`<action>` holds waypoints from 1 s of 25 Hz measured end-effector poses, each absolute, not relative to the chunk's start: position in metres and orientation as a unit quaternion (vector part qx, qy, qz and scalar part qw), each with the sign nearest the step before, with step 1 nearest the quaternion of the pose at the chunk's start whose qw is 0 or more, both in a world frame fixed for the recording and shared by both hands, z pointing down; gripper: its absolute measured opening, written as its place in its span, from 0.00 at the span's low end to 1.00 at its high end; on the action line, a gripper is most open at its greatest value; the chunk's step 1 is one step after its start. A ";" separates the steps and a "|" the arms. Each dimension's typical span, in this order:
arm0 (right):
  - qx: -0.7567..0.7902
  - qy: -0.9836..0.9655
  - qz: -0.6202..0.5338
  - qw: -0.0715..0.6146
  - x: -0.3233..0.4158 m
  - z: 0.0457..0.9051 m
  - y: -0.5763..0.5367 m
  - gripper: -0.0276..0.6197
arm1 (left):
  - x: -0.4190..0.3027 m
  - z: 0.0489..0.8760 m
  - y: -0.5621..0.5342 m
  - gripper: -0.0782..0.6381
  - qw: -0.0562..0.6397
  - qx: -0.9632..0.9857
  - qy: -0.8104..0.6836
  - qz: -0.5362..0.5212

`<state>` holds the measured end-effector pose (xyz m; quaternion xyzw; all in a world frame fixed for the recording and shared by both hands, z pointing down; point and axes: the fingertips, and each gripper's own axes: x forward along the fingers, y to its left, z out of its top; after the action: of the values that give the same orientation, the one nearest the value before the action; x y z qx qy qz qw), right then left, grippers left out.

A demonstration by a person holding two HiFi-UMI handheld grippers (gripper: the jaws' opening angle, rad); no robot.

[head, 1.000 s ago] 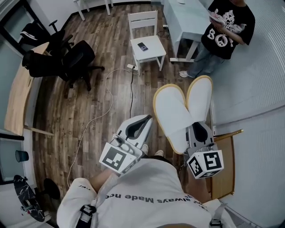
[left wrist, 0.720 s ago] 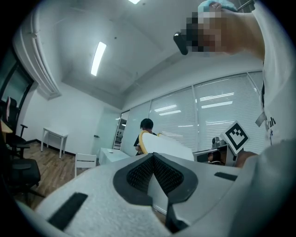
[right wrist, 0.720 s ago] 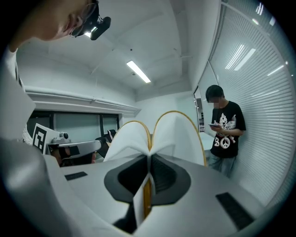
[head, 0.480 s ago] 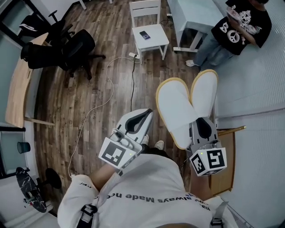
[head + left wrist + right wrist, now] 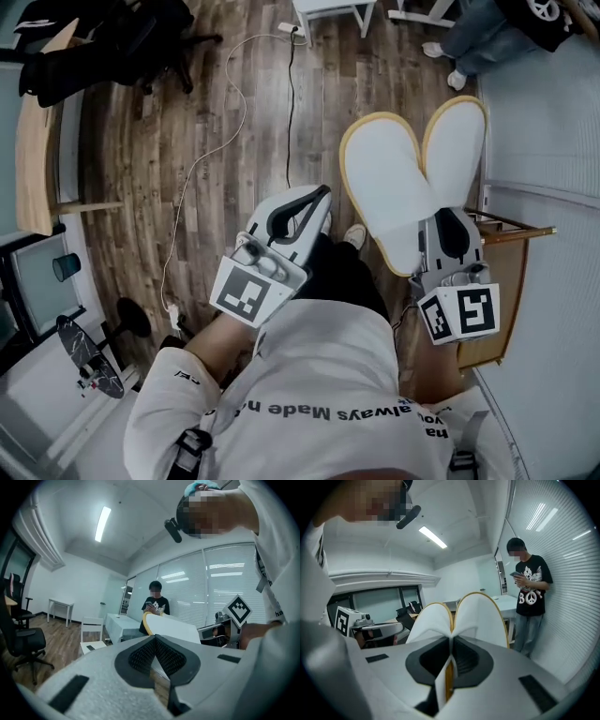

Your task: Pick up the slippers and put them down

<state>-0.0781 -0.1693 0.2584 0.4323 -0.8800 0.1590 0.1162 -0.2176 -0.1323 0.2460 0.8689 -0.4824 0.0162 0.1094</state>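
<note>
Both tools have sunk toward the floor (image 5: 187, 122) in the last second. The right tool (image 5: 449, 232) stays clamped on the heel ends of the two slippers (image 5: 398, 183), which fan out beyond it, in the air at the right. The left tool (image 5: 314, 200), jaws together on nothing, has come down alongside. The put-down looks begun; the slippers are not yet on the floor.

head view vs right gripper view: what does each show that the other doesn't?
Head view only: the wood floor, a white cable across it, and a skateboard. Right gripper view only: the ceiling light, and the jaws pinching the slippers at one end. Both: the pair of slippers held by the right hand-held gripper.
</note>
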 end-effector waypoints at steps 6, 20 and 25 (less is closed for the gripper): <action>0.431 -0.872 0.184 0.139 -0.077 0.343 -0.176 0.08 | -0.223 0.327 -0.143 0.12 0.136 0.866 -0.481 0.034; 0.436 -0.858 0.205 0.180 -0.075 0.563 -0.199 0.08 | -0.215 0.539 -0.165 0.12 0.143 0.874 -0.457 0.085; 0.432 -0.860 0.195 0.191 -0.077 0.639 -0.212 0.08 | -0.206 0.617 -0.172 0.12 0.139 0.881 -0.444 0.091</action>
<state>-0.0769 -0.2124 0.6386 0.4316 -0.8597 0.1954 0.1911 -0.2062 -0.1720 0.6171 0.8806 -0.4436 0.0912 0.1395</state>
